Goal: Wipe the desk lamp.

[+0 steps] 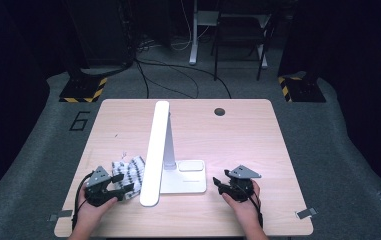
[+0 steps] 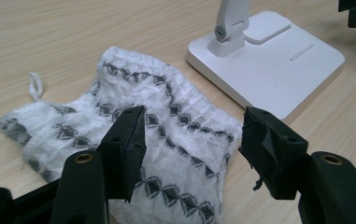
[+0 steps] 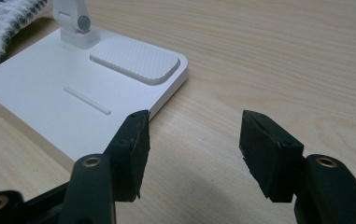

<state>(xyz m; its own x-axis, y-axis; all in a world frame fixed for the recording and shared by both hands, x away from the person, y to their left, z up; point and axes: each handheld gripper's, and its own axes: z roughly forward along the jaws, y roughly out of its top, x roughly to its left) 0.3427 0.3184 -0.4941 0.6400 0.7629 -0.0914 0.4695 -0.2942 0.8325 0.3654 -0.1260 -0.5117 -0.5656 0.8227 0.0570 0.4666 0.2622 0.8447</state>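
A white cloth with black diamond patterns (image 2: 157,121) lies crumpled on the wooden table (image 1: 238,135), left of a white desk lamp (image 1: 158,145). My left gripper (image 2: 192,149) hovers just above the cloth, open, with nothing pinched between its jaws. In the high view the left gripper (image 1: 115,185) sits at the cloth's (image 1: 128,170) near edge. My right gripper (image 3: 192,147) is open over bare wood, beside the near right corner of the lamp base (image 3: 73,98); the high view has the right gripper (image 1: 223,186) just right of the base (image 1: 185,182).
The lamp's long white arm (image 1: 155,150) leans toward the front edge between both hands. A dark round hole (image 1: 219,111) marks the table's far side. Beyond the table are cables, stands with yellow-black bases (image 1: 83,90) and a grey floor.
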